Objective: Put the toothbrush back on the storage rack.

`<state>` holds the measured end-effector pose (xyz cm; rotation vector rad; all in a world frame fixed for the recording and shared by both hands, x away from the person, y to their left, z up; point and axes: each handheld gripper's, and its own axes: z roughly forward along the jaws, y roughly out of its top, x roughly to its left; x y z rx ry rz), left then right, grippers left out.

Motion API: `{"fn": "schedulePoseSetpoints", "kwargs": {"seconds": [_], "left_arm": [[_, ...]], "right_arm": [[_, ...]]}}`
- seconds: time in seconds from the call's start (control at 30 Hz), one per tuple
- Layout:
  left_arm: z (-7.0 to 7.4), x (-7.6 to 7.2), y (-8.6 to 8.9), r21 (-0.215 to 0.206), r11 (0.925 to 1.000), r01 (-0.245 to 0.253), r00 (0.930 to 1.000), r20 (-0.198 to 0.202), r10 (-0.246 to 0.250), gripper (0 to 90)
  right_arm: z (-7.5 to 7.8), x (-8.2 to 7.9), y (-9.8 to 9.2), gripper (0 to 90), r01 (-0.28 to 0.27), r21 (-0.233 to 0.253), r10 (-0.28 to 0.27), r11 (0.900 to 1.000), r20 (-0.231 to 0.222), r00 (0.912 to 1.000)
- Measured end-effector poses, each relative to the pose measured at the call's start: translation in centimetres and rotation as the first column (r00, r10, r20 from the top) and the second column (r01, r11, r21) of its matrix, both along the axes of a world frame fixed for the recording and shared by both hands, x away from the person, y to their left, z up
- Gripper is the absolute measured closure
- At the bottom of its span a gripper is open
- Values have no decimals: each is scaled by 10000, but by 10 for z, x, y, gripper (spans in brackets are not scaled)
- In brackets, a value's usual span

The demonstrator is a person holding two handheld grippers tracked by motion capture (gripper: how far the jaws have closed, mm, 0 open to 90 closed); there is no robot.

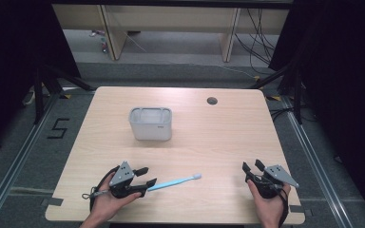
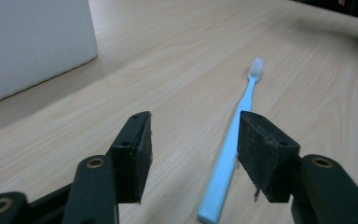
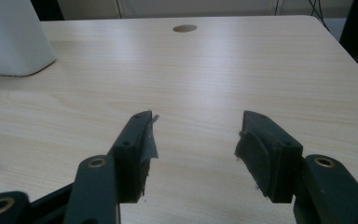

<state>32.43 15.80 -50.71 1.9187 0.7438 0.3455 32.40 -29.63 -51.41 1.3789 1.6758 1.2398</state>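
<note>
The light blue toothbrush [image 1: 173,182] lies flat on the wooden table [image 1: 218,142], its handle end at the left gripper [image 1: 145,176] and its white bristle head pointing away from that gripper toward the table's middle. In the left gripper view the toothbrush [image 2: 235,140] runs forward along the inner face of the jaw on the right of that view; its handle end lies low between the two jaws, closer to that one, and whether it touches the pad cannot be told. The left gripper [image 2: 193,140] has its jaws spread wide apart and clamps nothing; the brush rests on the table under them.

Ahead of this gripper and off to its left stands a pale grey bin [image 1: 150,123], upright, well apart from the toothbrush; its wall [image 2: 32,46] shows at the upper left of the left gripper view.

The right gripper [image 1: 252,167] sits well apart from the brush head, near the table's front right edge, held in the person's hand. Its jaws [image 3: 193,140] are likewise spread apart with bare table between them. Far ahead of it lies a round cable hole [image 3: 185,28] in the tabletop.
</note>
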Motion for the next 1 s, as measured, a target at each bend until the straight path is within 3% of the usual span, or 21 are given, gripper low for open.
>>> {"fn": "schedulePoseSetpoints", "kwargs": {"seconds": [0.07,0.13,0.2,0.23,0.27,0.37,0.43,0.5,0.57,0.6,0.63,0.67,0.7,0.73,0.77,0.8,0.83,0.9,0.93,0.97,1.0], "left_arm": [[3,1,-2,262,9997,-8,10000,46,7,416],[4,2,-3,253,9997,18,9999,138,-22,409],[9,3,-6,714,9974,68,9998,177,-81,410],[9,3,-6,714,9974,68,9998,177,-81,412],[12,4,-8,804,9966,194,9997,120,-205,413],[21,7,-12,1407,9884,564,9984,-164,-546,414],[31,11,-15,2287,9673,1100,9935,-531,-1004,415],[33,13,-17,2445,9631,1127,9929,-654,-995,421],[39,16,-21,2842,9485,1401,9890,-868,-1201,423],[42,18,-25,3169,9339,1655,9850,-1008,-1404,425],[42,18,-25,3169,9339,1655,9850,-1008,-1404,428],[45,21,-29,3596,9089,2111,9759,-1303,-1750,434],[45,21,-29,3596,9089,2111,9759,-1303,-1750,436],[47,23,-35,3970,8763,2730,9600,-1710,-2216,437],[49,25,-38,4242,8525,3053,9510,-1825,-2497,442],[49,25,-38,4242,8525,3053,9510,-1825,-2497,448],[50,26,-43,4359,8359,3335,9415,-1989,-2720,448],[49,30,-55,4361,8238,3622,9300,-2290,-2876,495],[49,31,-59,4365,8189,3726,9255,-2399,-2932,504],[49,31,-59,4365,8189,3726,9255,-2399,-2932,513],[50,36,-66,4897,7638,4204,9060,-2722,-3242,525]], "right_arm": [[0,0,0,444,-68,106,70,9999,-145,9999],[1,-1,0,444,-100,116,103,9999,-310,9995],[0,1,3,446,148,25,-147,9999,-375,9992],[0,1,3,446,148,25,-147,9999,-375,9992],[1,2,3,447,-53,-276,43,9996,-355,9994],[0,2,3,444,-17,-319,8,9995,-281,9996],[0,2,2,441,-23,-199,17,9998,-281,9996],[1,2,2,439,-31,-120,26,9999,-366,9993],[1,1,2,439,-46,-74,43,10000,-421,9991],[1,2,3,439,-169,67,172,9998,-502,9986],[1,2,3,439,-169,67,172,9998,-502,9986],[0,3,4,440,-242,-57,239,9997,-456,9987],[1,0,6,440,6,74,0,10000,-725,9974],[1,2,3,440,-193,-305,177,9993,-529,9984],[1,2,4,441,-223,-212,207,9995,-701,9973],[1,2,4,441,-223,-212,207,9995,-701,9973],[1,2,4,441,-216,-189,202,9996,-714,9972],[1,2,4,441,-246,-188,232,9995,-720,9971],[1,2,5,441,-217,-151,208,9996,-610,9979],[1,2,5,441,-217,-151,208,9996,-610,9979],[1,3,4,443,-331,-177,319,9993,-683,9972]]}}
